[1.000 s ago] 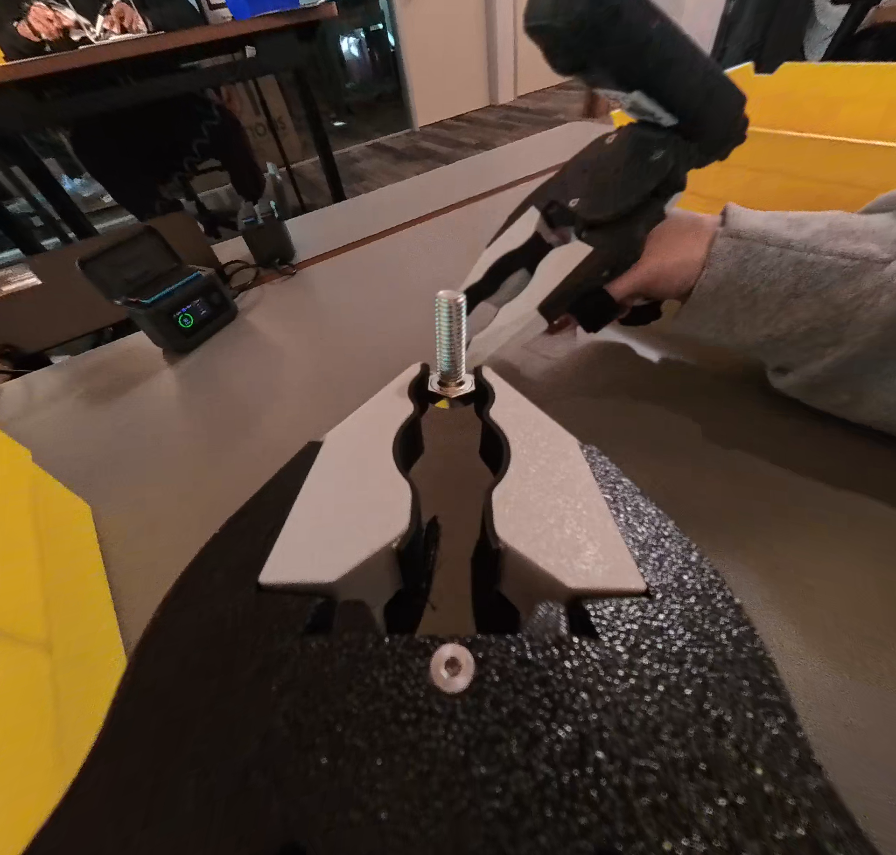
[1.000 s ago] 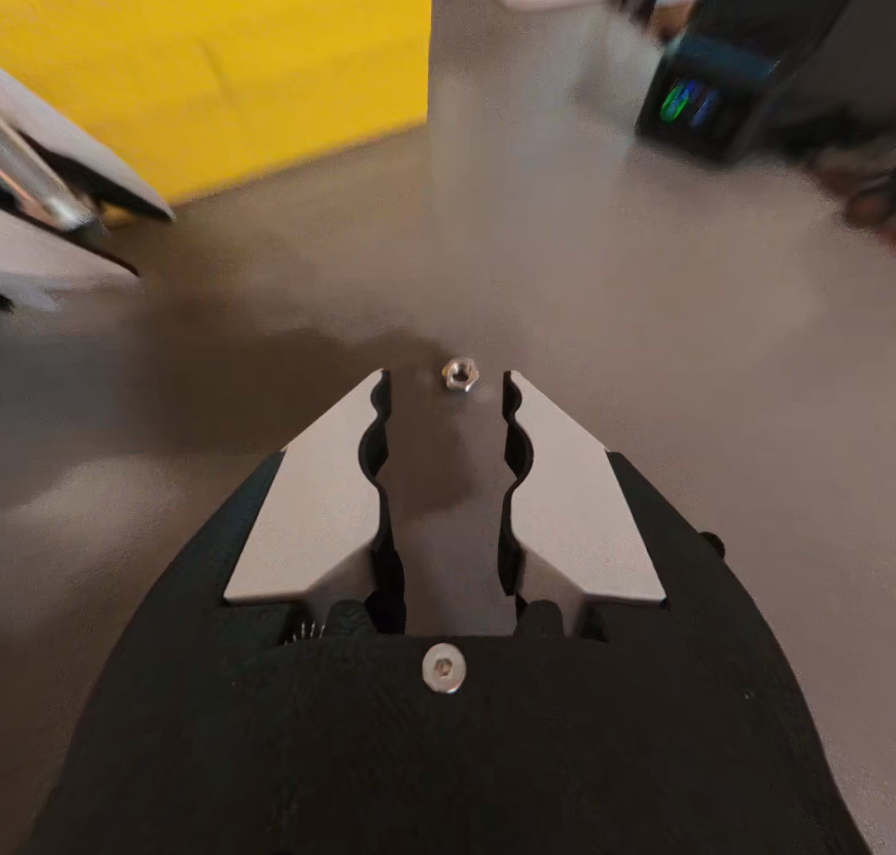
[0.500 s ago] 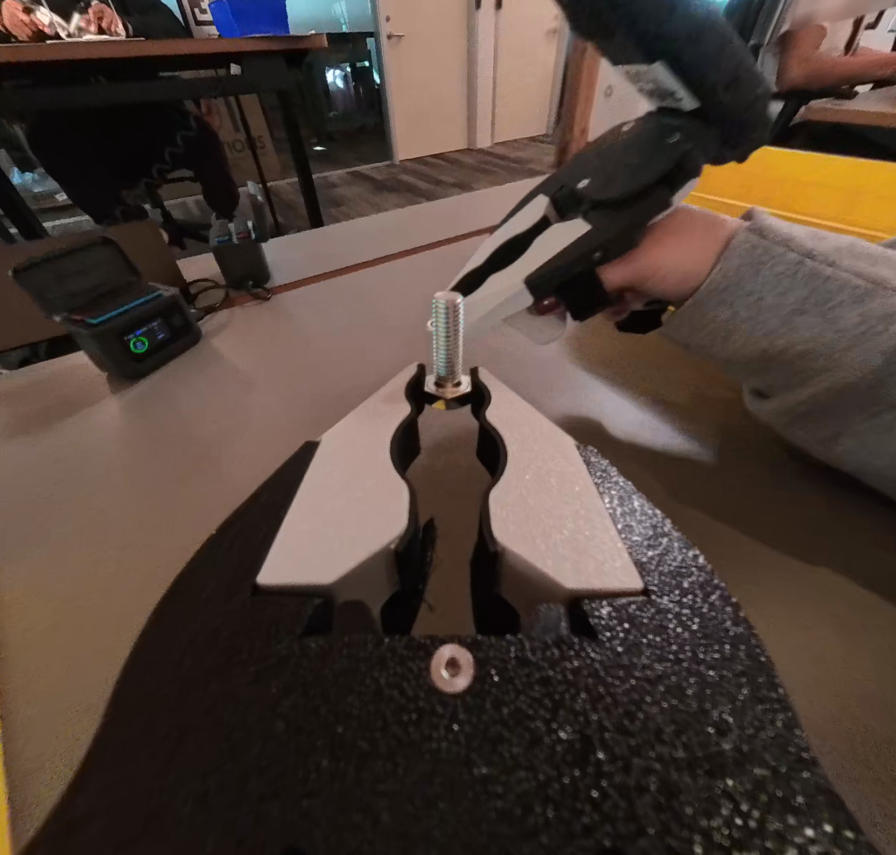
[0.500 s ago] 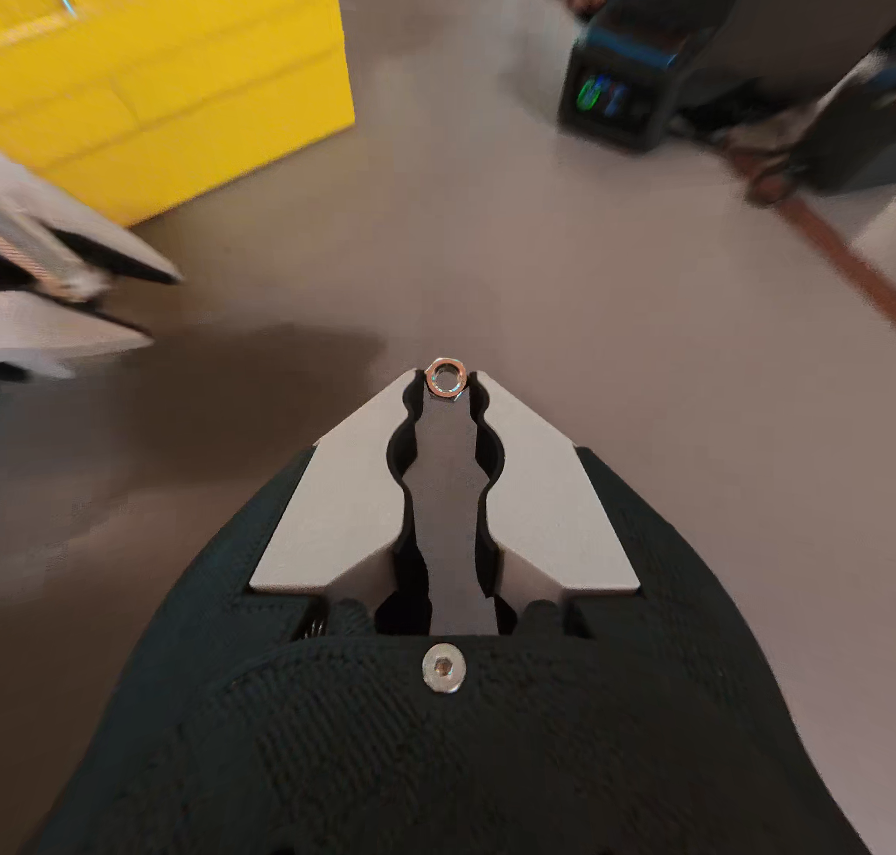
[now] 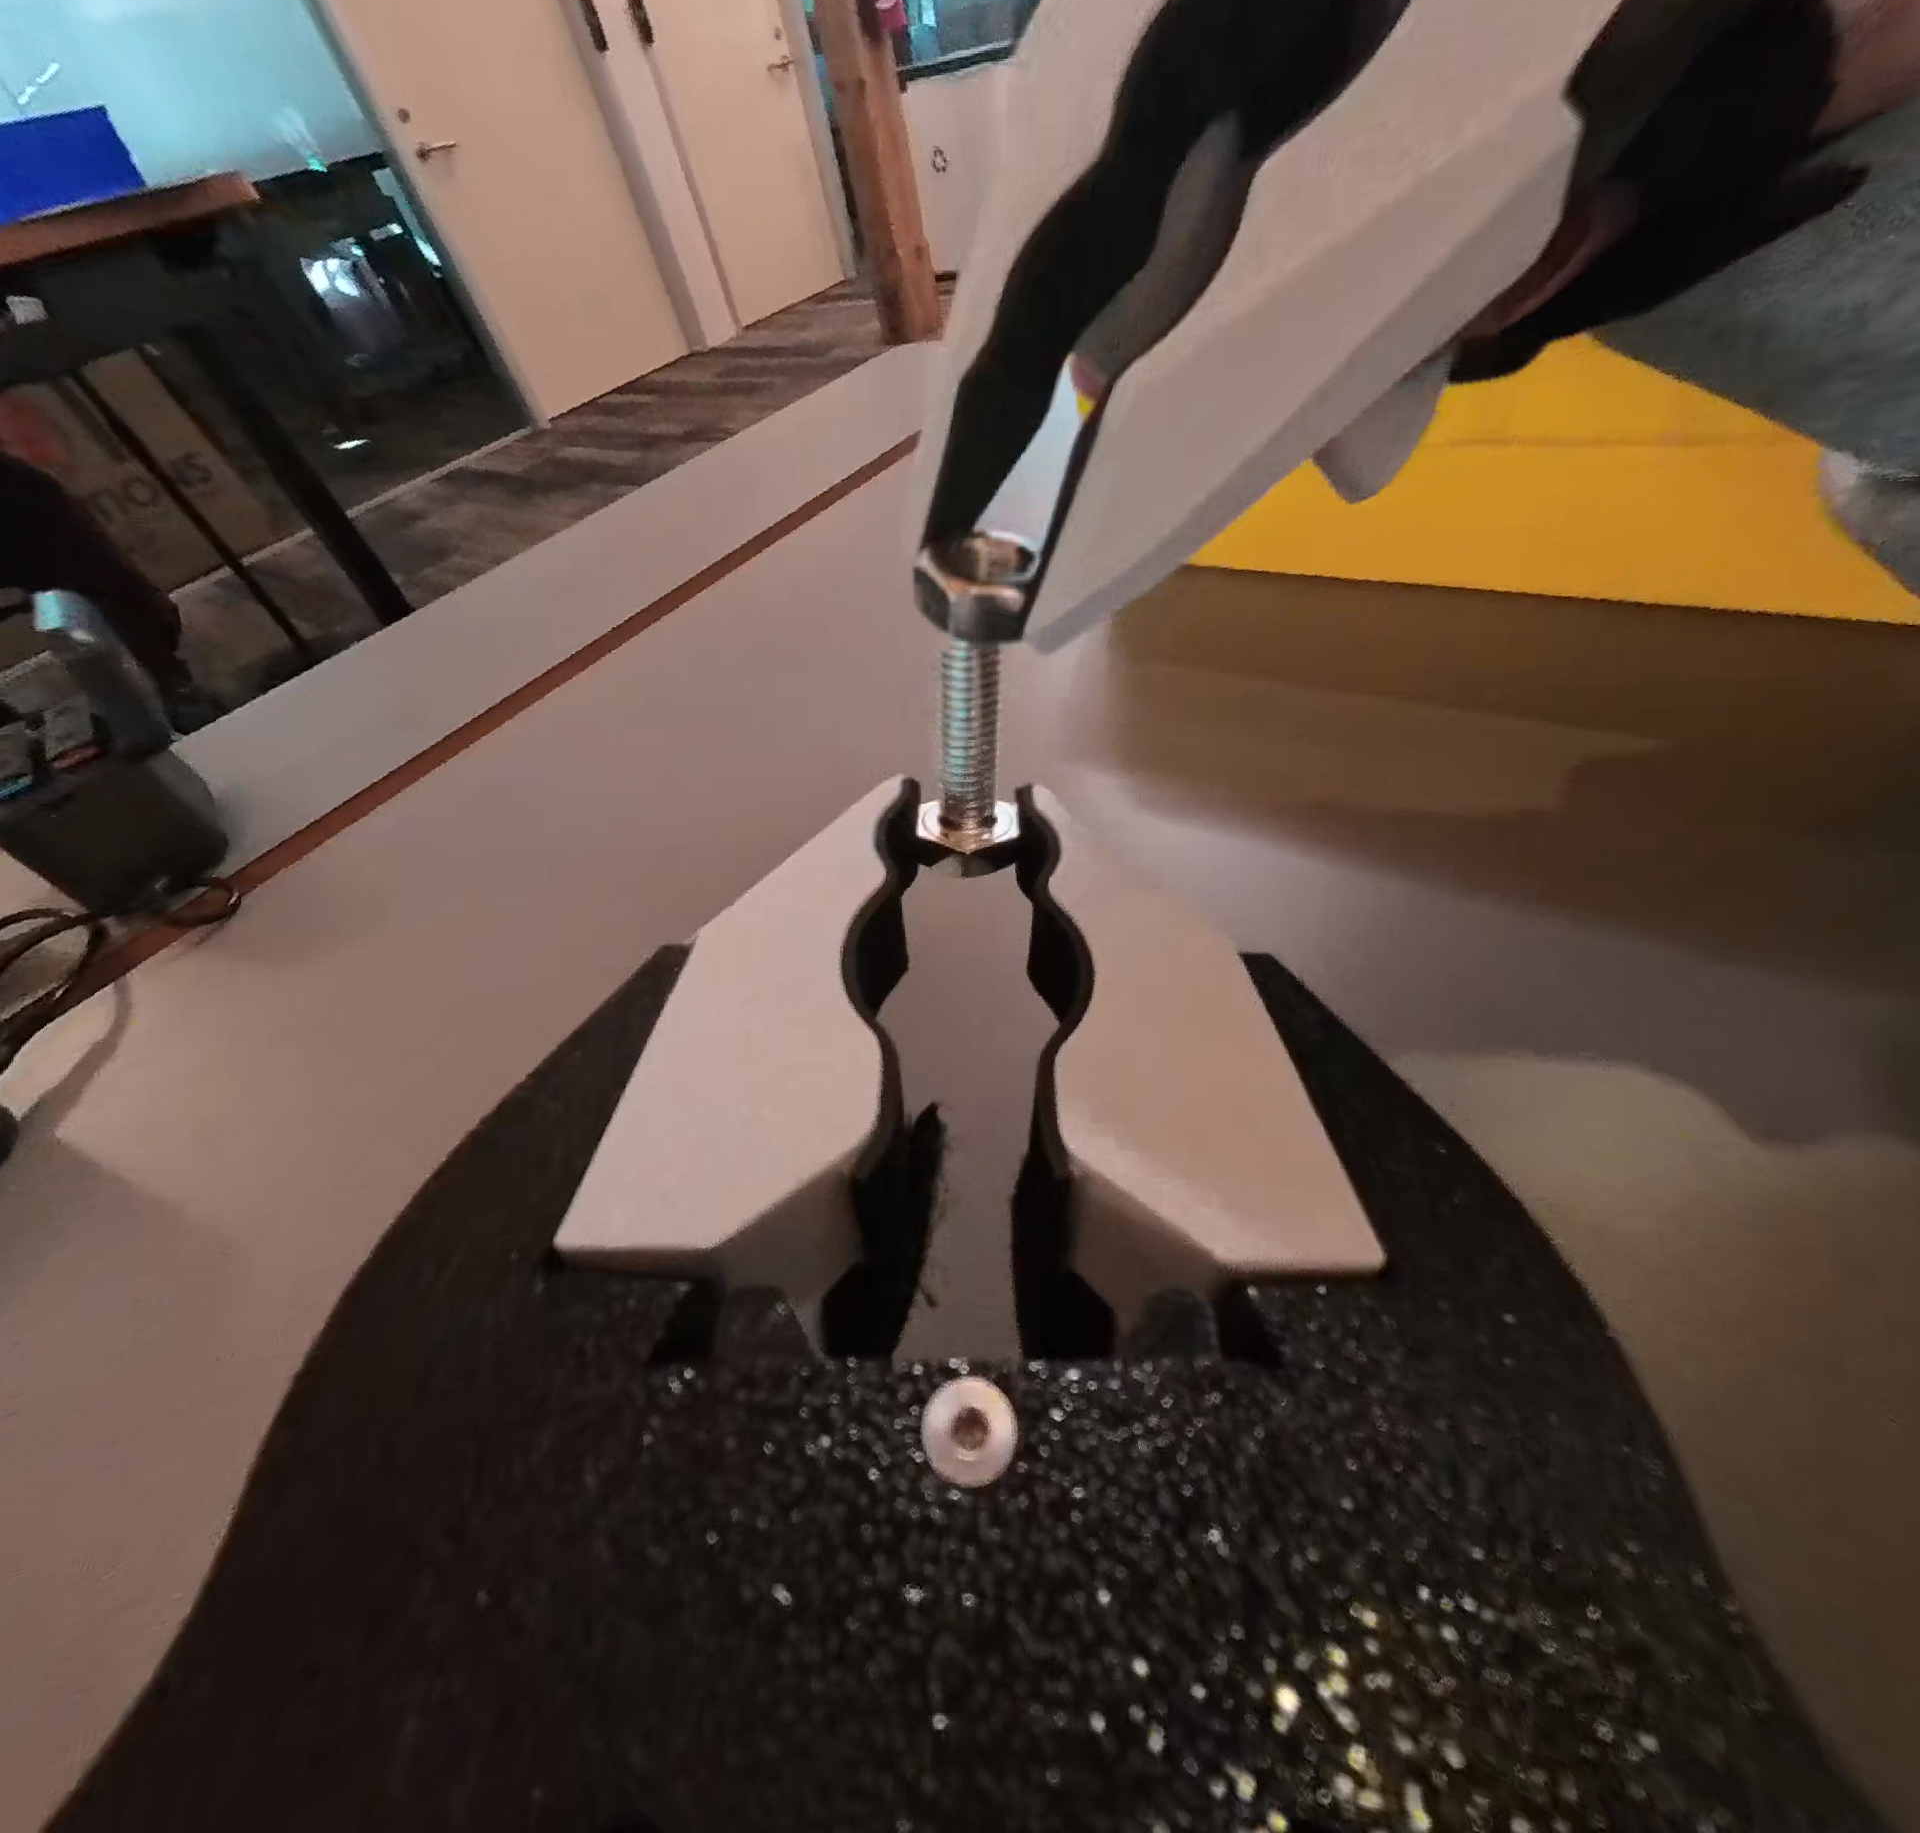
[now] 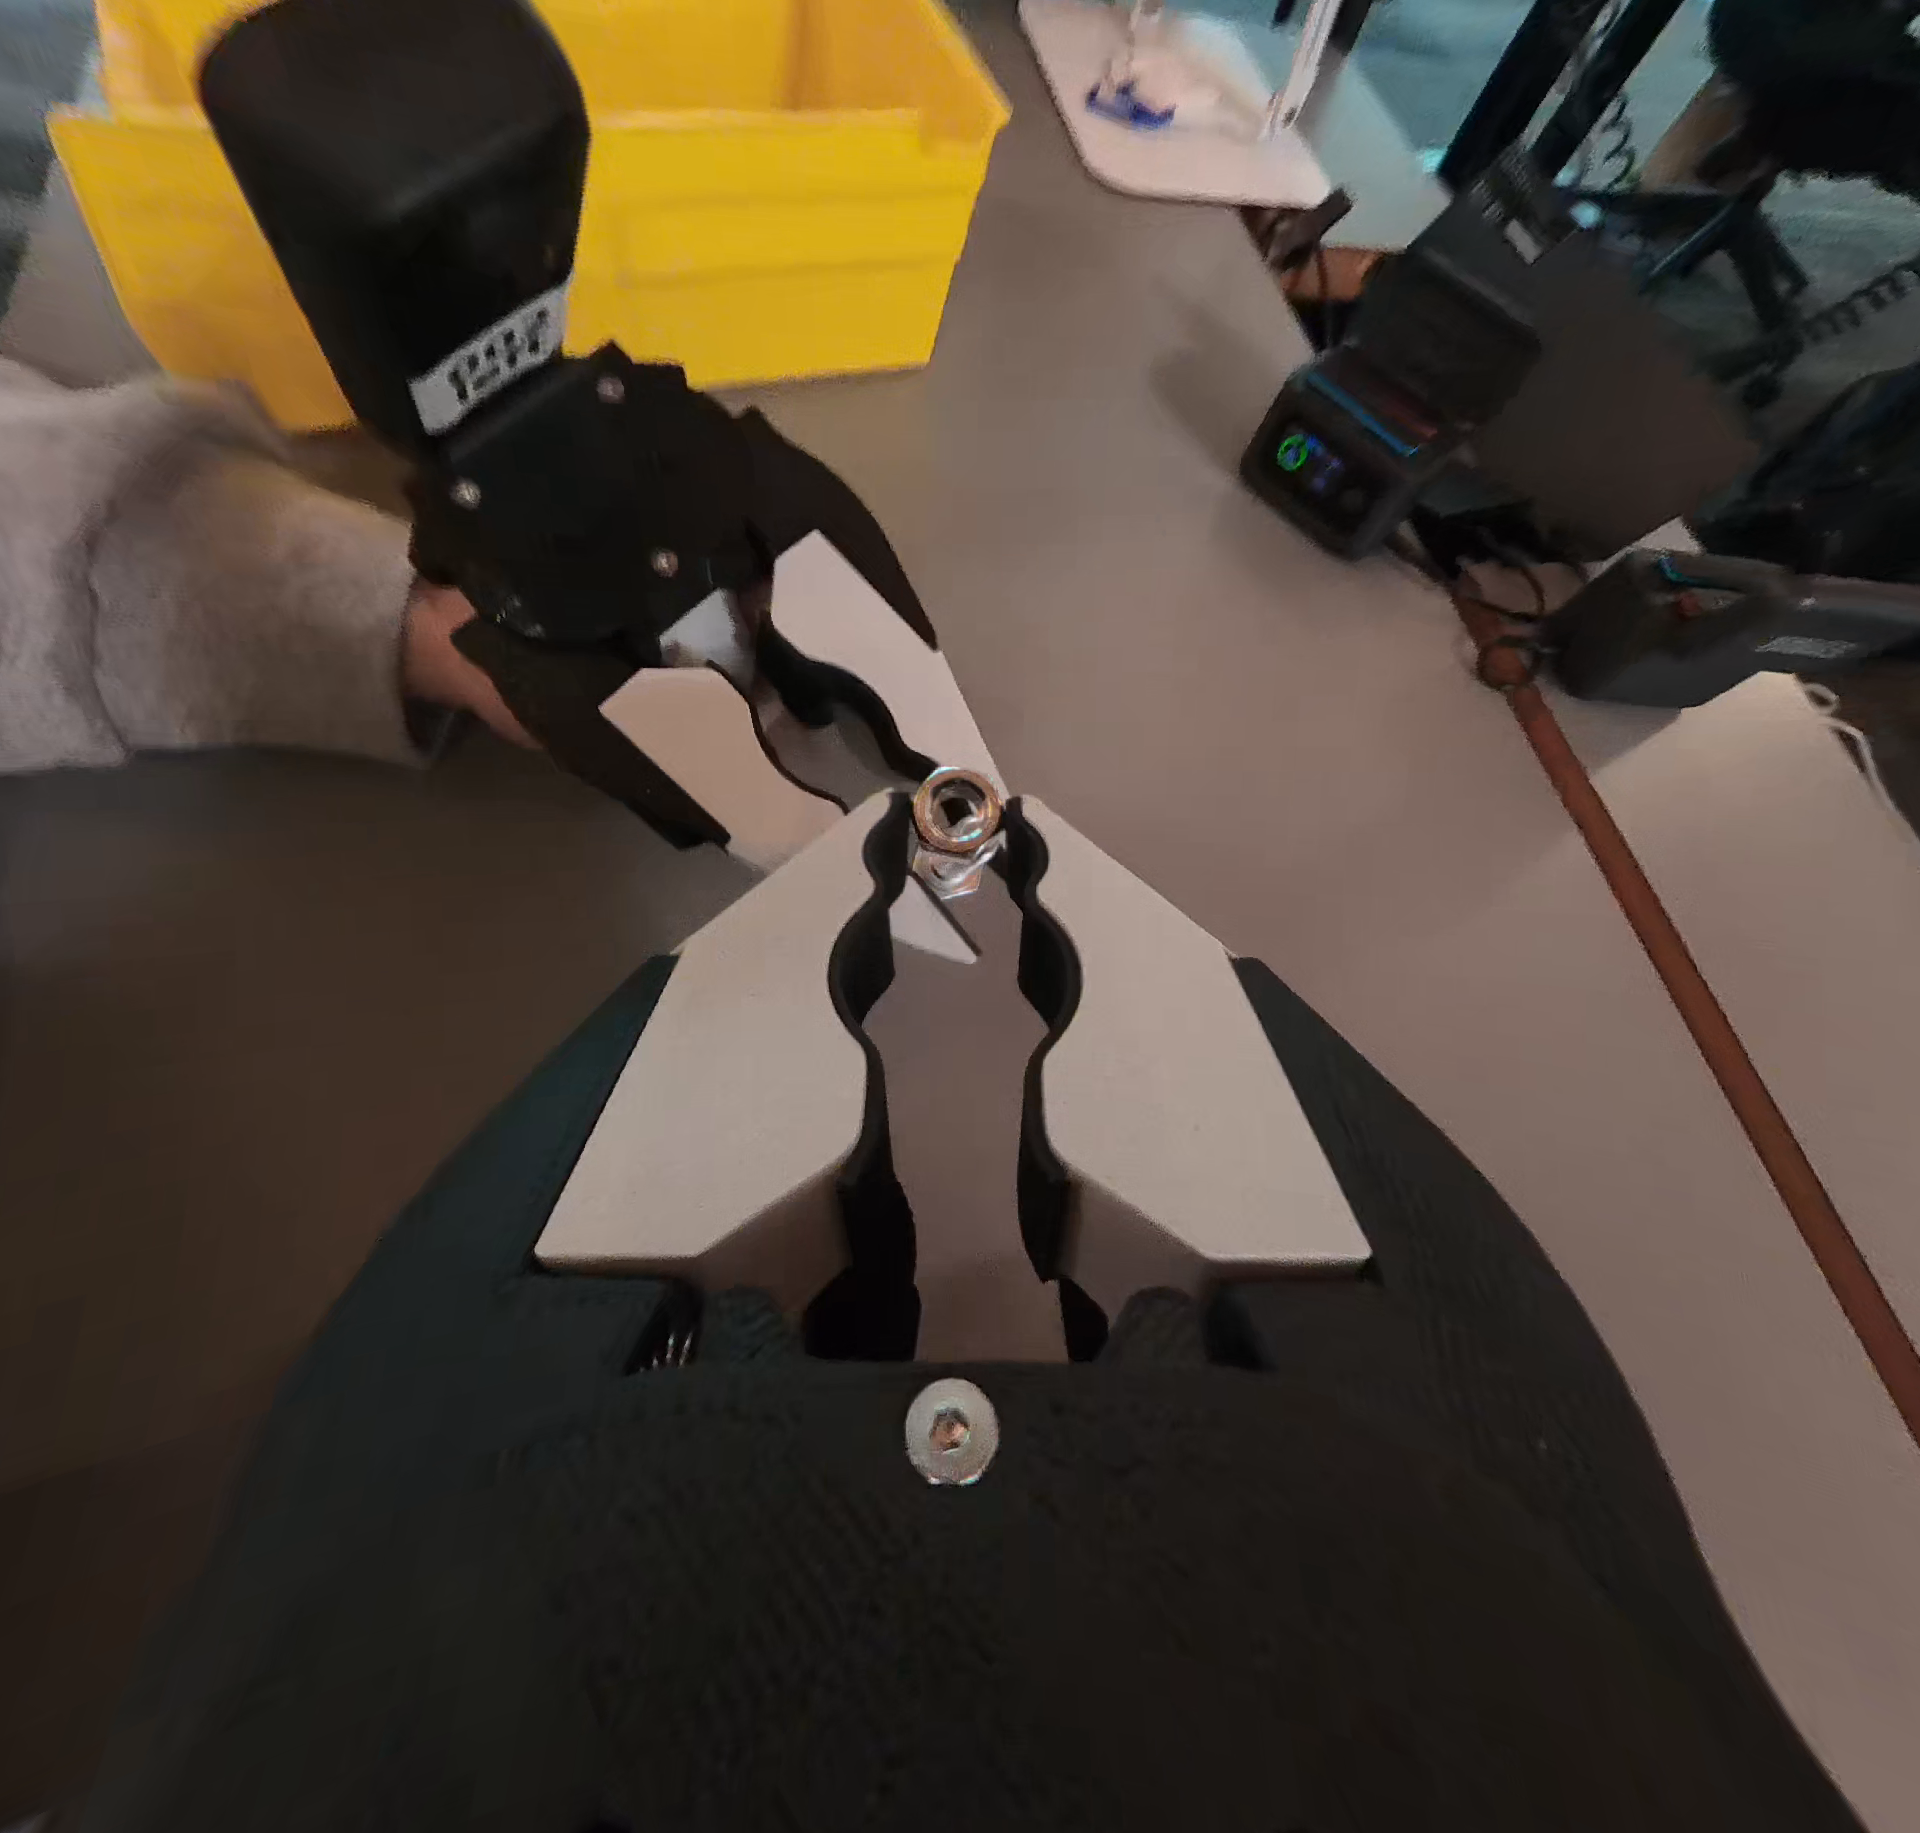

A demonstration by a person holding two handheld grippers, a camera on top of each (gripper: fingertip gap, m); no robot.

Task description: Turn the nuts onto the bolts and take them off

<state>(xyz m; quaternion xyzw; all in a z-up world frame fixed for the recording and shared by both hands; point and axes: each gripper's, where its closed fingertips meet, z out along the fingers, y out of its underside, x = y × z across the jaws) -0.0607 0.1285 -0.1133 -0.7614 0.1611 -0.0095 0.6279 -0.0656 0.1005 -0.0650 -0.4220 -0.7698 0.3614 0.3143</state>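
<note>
My left gripper (image 5: 966,827) is shut on the hex head of a silver bolt (image 5: 964,721) and holds it upright, thread up, above the grey table. My right gripper (image 6: 957,819) is shut on a silver nut (image 6: 956,807) and holds it from above on the top end of the bolt. In the left wrist view the nut (image 5: 975,584) sits at the tip of the thread, pinched by the right gripper's white fingers (image 5: 1195,453). In the right wrist view the left gripper (image 6: 940,786) reaches in from the left, and the bolt's head (image 6: 952,874) shows below the nut.
A yellow bin (image 6: 727,173) stands behind the left gripper; another yellow bin (image 5: 1538,474) lies at the right. A black device with a lit screen (image 6: 1351,453) and cables (image 6: 1496,630) sit at the table's far side. A brown seam (image 6: 1704,1045) crosses the table (image 6: 1195,640). The grippers' ends are close to 5 centimetres from one another. Left tips and right tips are each some 30 centimetres from the brown seam (image 6: 1704,1045).
My right gripper closed on the nut on the table, lifted it and carried it over to the top of the bolt. My left gripper kept hold of the upright bolt and turned slightly.
</note>
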